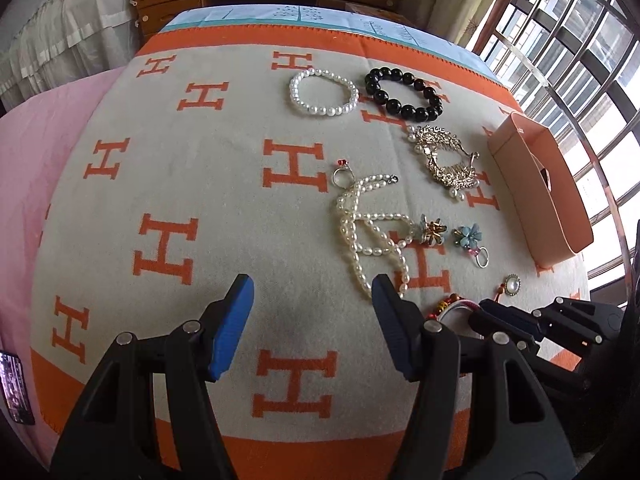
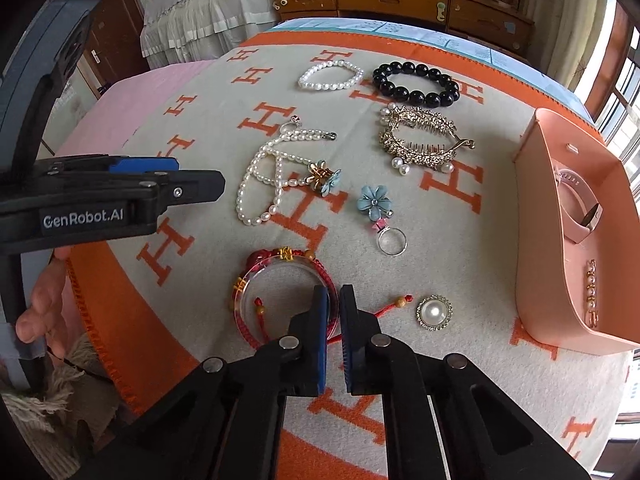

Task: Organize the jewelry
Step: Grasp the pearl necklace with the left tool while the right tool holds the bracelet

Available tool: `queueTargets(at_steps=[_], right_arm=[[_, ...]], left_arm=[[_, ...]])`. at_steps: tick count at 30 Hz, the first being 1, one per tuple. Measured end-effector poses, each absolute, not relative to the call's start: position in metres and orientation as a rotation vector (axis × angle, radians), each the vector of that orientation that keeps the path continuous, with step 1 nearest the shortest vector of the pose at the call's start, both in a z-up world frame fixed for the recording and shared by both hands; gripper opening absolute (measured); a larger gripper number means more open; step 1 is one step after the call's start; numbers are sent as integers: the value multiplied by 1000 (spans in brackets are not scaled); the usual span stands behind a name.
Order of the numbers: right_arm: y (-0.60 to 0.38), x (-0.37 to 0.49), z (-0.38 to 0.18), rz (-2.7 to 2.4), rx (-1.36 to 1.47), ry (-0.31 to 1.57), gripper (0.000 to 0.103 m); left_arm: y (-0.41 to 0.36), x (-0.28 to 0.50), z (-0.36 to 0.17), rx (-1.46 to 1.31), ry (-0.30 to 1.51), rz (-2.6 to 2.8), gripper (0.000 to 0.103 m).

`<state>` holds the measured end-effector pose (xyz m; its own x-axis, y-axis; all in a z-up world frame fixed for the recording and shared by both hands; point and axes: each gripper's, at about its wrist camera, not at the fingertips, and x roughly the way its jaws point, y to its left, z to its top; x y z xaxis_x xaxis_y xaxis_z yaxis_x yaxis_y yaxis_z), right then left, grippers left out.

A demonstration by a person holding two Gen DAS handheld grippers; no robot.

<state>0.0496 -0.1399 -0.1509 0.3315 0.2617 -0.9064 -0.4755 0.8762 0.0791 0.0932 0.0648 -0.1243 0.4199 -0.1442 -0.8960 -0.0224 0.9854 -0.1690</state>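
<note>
Jewelry box holds pink watch, pearl clip; right jaws pinch red bangle; left jaws spread.

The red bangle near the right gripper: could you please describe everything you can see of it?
The red bangle is a clear, glassy-looking ring wound with red cord, carrying gold charms and tan beads. It lies flat on the H-patterned blanket, nearest the camera among the jewelry, apart from the pearl brooch. A red cord with a bead trails from it toward that brooch. The right gripper straddles its near-right rim, one finger inside the ring and one outside, jaws nearly closed; whether the pads press it yet cannot be told.
</note>
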Motion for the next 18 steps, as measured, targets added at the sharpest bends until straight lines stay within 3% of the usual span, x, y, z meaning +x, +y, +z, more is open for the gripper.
queueTargets(at_steps=[11,18], right_arm=[[-143,48,-151,505,-202,1120,6],[-146,47,-151,524,-189,1109,6]], left_arm=[[65,91,-114,-167,1060,-17,59],[53,99,-120,-128,1146,-26,59]])
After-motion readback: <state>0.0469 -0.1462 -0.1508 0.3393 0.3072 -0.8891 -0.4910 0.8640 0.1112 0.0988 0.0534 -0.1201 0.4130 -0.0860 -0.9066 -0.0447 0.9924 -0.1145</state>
